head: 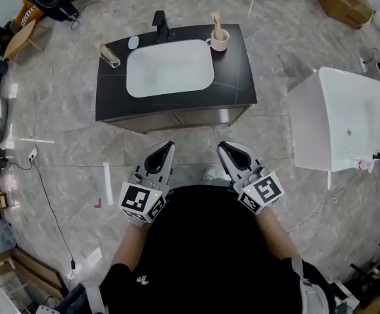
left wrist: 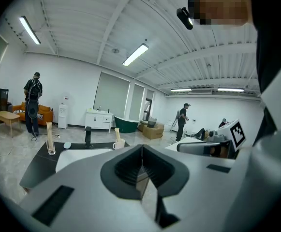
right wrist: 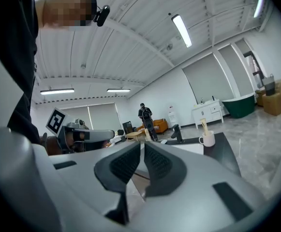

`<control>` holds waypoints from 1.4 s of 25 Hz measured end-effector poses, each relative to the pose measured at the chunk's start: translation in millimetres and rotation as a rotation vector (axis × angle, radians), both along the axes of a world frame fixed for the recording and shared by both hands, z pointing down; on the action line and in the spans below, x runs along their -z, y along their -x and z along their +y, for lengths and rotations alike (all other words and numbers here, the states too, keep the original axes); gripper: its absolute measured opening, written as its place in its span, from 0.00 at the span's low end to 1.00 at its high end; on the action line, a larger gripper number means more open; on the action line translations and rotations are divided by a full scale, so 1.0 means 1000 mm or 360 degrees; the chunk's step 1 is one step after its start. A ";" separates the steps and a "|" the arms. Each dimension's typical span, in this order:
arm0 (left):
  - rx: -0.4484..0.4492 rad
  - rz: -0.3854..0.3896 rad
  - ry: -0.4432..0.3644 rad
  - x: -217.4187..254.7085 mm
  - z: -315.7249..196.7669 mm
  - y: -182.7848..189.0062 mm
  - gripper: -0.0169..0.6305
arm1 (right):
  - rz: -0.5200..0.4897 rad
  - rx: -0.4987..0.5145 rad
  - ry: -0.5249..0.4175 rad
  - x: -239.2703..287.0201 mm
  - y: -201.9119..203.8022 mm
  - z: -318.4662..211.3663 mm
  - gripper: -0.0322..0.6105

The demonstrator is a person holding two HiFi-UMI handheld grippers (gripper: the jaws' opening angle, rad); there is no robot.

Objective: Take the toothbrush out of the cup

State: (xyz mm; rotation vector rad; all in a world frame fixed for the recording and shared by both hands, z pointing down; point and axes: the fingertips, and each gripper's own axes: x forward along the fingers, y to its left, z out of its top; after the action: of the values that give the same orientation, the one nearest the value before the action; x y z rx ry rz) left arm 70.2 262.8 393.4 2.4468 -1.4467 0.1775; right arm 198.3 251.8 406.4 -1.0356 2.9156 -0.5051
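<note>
The left hand-held gripper (head: 168, 148) is clenched, its two dark ribbed pads pressed together with nothing between them, and the right hand-held gripper (head: 224, 147) is clenched and empty in the same way. Both are held close in front of the person's black top (head: 203, 241), side by side and a little apart, their tips pointing toward the bench (head: 239, 67) and well short of it, with bare grey floor (head: 65, 142) between. The bench is a dark-topped cabinet with a white basin (head: 170, 67) set into its middle and a black faucet (head: 160, 25) behind the basin. The cup (head: 220, 42), pale and with a handle, stands upright on the bench's far right corner, just beside the basin's rim. The toothbrush (head: 216, 23) stands inside the cup, leaning a little and rising above its rim, well apart from both grippers. On the far left of the bench stands a clear glass (head: 110, 56) holding a light-coloured stick, and a small pale oval thing (head: 133, 42) lies near the faucet. To the right of the bench, on the floor, sits a large white tub (head: 346, 120).
</note>
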 end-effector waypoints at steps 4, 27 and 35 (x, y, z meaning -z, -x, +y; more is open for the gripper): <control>0.0017 -0.0009 0.0035 -0.010 -0.011 0.006 0.06 | 0.0016 -0.0011 0.0039 -0.010 -0.002 -0.011 0.12; -0.0022 0.0069 0.0087 -0.034 -0.161 0.191 0.06 | 0.0127 -0.0140 0.0056 -0.001 0.159 -0.169 0.12; 0.0046 0.0032 0.0134 -0.049 -0.192 0.260 0.06 | 0.0140 -0.0180 0.0060 -0.003 0.207 -0.206 0.12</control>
State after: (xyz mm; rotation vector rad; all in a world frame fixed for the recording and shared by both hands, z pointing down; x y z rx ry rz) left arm -190.1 70.7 442.2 2.3530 -1.4357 0.2031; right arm -8.7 46.2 409.8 -1.2503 2.9108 -0.5250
